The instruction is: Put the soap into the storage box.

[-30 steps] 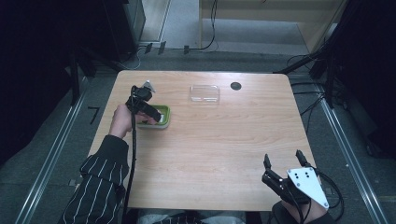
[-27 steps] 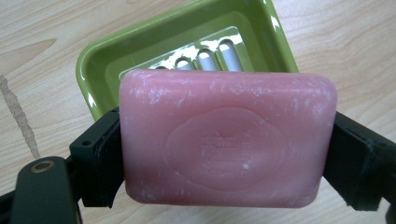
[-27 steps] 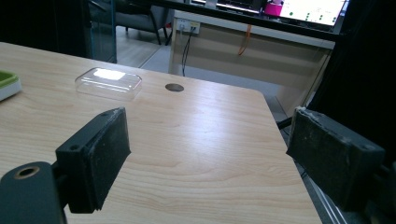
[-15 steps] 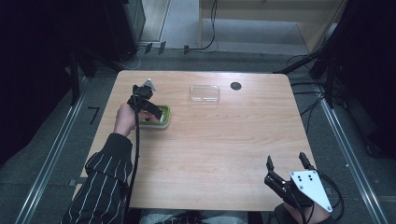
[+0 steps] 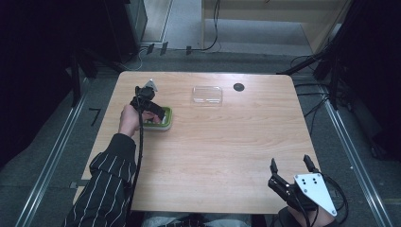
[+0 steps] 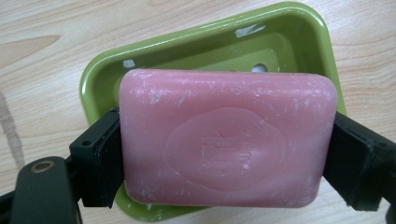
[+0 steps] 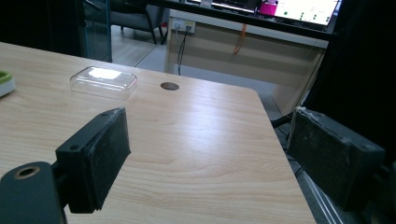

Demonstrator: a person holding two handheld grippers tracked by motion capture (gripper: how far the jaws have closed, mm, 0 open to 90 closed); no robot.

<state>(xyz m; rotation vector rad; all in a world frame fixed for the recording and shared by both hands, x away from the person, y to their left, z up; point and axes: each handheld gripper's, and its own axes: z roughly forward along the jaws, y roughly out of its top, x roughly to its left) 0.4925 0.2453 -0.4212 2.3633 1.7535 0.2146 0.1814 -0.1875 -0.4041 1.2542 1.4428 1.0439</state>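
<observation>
My left gripper (image 6: 224,154) has its 2 jaws pinching the pink soap bar (image 6: 228,145) across its short ends, so the bar's long axis runs straight from one jaw pad to the other. Directly beneath and behind it in the left gripper view sits the green soap dish (image 6: 95,77), and the dish's long axis lines up closely with the bar's. That alignment is what the coming move turns on, as I judge it: whether the bar goes down into the dish or comes up out of it, it travels square to the tray and needs no twist. I cannot tell whether the bar's underside is touching the dish floor or riding just above it.

In the high view the left gripper (image 5: 150,108) is over the dish (image 5: 165,124), near the table's (image 5: 222,151) left edge and toward its far side. My right gripper (image 5: 289,174) hangs at the near right corner, well apart from the work, its 2 jaws spread wide with nothing between them. The left hand is plainly the nearer one and has the job alone.

The soap is a rounded rectangle, matte pink with whitish scuffs along its edges and an oval stamp pressed into the face. The dish is glossy green with a drain hole in its floor. A clear plastic lid (image 5: 207,94) lies by the far edge, beside a small dark round spot (image 5: 239,87) in the tabletop.
</observation>
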